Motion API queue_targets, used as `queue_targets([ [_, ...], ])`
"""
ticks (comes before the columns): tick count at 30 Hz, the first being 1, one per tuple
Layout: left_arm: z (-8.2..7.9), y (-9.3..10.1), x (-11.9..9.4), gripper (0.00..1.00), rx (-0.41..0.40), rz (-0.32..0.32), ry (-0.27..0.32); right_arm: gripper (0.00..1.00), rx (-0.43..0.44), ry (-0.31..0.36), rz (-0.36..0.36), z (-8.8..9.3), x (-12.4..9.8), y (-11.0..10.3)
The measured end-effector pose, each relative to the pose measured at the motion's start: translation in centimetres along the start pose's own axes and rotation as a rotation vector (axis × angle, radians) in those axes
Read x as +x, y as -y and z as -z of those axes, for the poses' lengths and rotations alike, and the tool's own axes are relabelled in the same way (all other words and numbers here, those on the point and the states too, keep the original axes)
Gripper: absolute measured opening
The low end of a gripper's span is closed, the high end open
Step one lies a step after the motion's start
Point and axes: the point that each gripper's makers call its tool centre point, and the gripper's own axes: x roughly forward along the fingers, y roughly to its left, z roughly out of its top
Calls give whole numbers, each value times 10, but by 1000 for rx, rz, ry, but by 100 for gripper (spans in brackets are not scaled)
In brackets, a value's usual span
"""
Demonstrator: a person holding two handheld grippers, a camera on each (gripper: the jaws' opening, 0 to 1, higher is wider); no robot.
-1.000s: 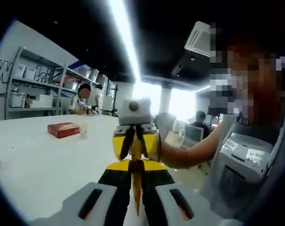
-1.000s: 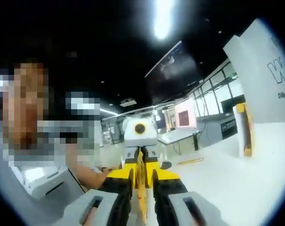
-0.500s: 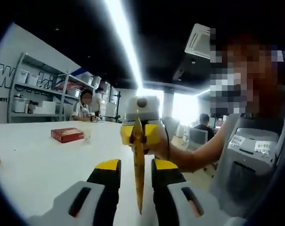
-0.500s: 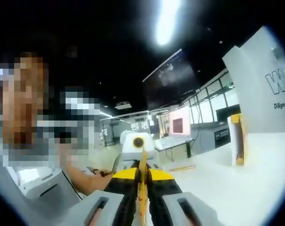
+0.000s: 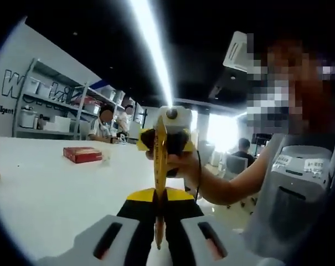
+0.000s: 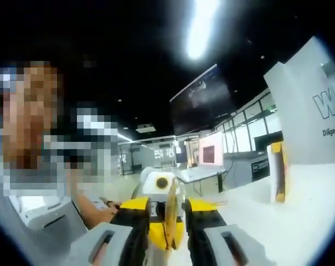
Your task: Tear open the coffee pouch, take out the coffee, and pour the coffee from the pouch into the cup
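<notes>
The yellow coffee pouch is being pinched edge-on by left gripper fingers; right gripper fingers apparently are pinching it too, above the worktop.

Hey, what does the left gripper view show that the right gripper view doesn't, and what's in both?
Left gripper view: a red box lying on the white table, shelving along the wall, and seated people behind it.

Right gripper view: a tall yellow-edged package standing on the table, and a dark hanging screen.

Both: the yellow coffee pouch, seen edge-on and held between the left tool and the right tool, both shut on it, plus the person holding them.
</notes>
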Motion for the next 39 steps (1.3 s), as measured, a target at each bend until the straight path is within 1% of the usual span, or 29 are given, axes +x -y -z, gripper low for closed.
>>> queue_targets([
  [3,3,-1,0,7,5,-2,-9,25,3,30,13,-10,-7,2],
  [6,5,1,0,7,10,0,-14,18,24,42,21,-19,-13,5],
  [7,5,1,0,7,11,0,-13,14,26,39,20,-19,-13,3],
  [11,4,5,2,7,14,8,-8,12,20,26,24,-17,-13,4],
  [13,5,6,3,7,17,11,-11,10,15,24,29,-16,-13,6],
  [15,6,6,4,7,16,11,-13,4,23,24,30,-15,-13,6],
  [19,7,8,4,9,1,21,-11,2,33,24,45,-15,-14,10],
  [21,4,11,3,12,8,32,2,2,37,30,51,-16,-14,11],
  [23,-8,10,3,20,26,21,56,2,43,23,49,-16,-13,11],
  [24,-14,9,2,21,15,19,77,2,41,17,46,-15,-12,10],
  [27,-29,8,-2,20,12,14,130,2,42,3,38,-11,-8,8],
  [28,-33,8,-3,17,5,16,145,2,42,0,37,-11,-7,7],
  [29,-33,7,-4,11,2,12,141,2,38,0,36,-10,-7,7],
  [31,-32,7,-3,10,0,14,139,2,28,-1,45,-10,-7,8],
  [32,-32,7,-3,10,-2,2,139,2,13,-7,57,-10,-7,9],
  [34,-29,5,-3,9,-26,-15,127,2,-48,-41,105,-6,-8,15],
  [35,-27,0,-2,9,-51,-37,118,2,-87,-56,127,-4,-8,17],
  [37,-21,-5,-2,9,-137,-44,94,2,-182,-109,185,1,-8,21],
  [38,-21,-6,-2,9,-163,-39,91,2,-241,-131,203,3,-7,21],
  [39,-21,-4,-3,9,-173,-23,98,2,-320,-141,209,1,-5,18],
])
